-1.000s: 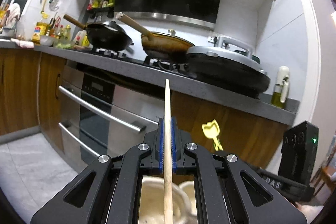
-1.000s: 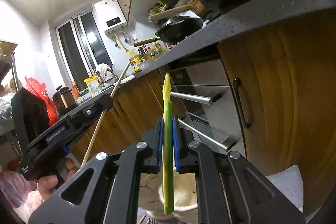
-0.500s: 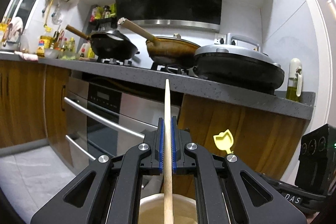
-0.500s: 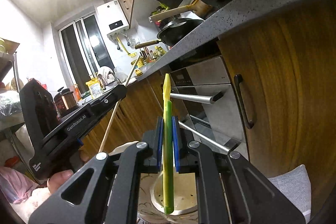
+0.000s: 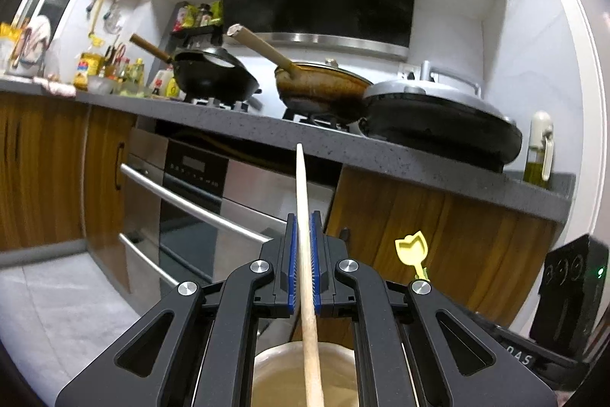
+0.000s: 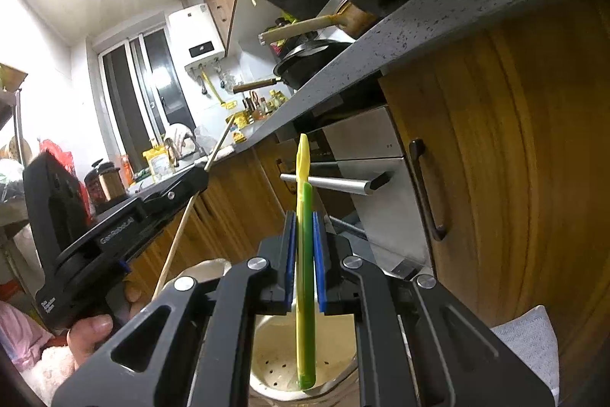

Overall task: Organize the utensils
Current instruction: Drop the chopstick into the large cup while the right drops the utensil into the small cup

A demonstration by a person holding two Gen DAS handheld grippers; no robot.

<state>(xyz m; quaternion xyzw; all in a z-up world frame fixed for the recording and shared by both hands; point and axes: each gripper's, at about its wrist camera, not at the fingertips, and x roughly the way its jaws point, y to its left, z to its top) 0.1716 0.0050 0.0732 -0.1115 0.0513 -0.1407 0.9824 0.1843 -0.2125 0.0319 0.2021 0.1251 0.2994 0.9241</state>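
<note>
My left gripper [image 5: 302, 235] is shut on a wooden chopstick [image 5: 305, 239] that stands upright, its lower end going down into a cream utensil holder [image 5: 282, 365] below the jaws. My right gripper [image 6: 303, 235] is shut on a yellow-green plastic utensil [image 6: 305, 277], whose lower end hangs inside the cream holder with drain holes [image 6: 274, 369]. The yellow tulip-shaped top of that utensil [image 5: 411, 248] shows in the left wrist view. The left gripper [image 6: 114, 235] and its chopstick [image 6: 179, 227] show at the left of the right wrist view.
A grey countertop [image 5: 381, 155] runs across, carrying a black wok [image 5: 213, 79], a brown pan [image 5: 324, 90] and a lidded griddle [image 5: 438, 121]. An oven with bar handles [image 5: 183, 201] and wooden cabinets [image 6: 514, 159] stand close behind the holder. A grey cloth [image 6: 530, 349] lies at right.
Both grippers have come lower and nearer the holder, which now shows larger under the jaws. Both utensils stay gripped and their ends now reach into the holder.
</note>
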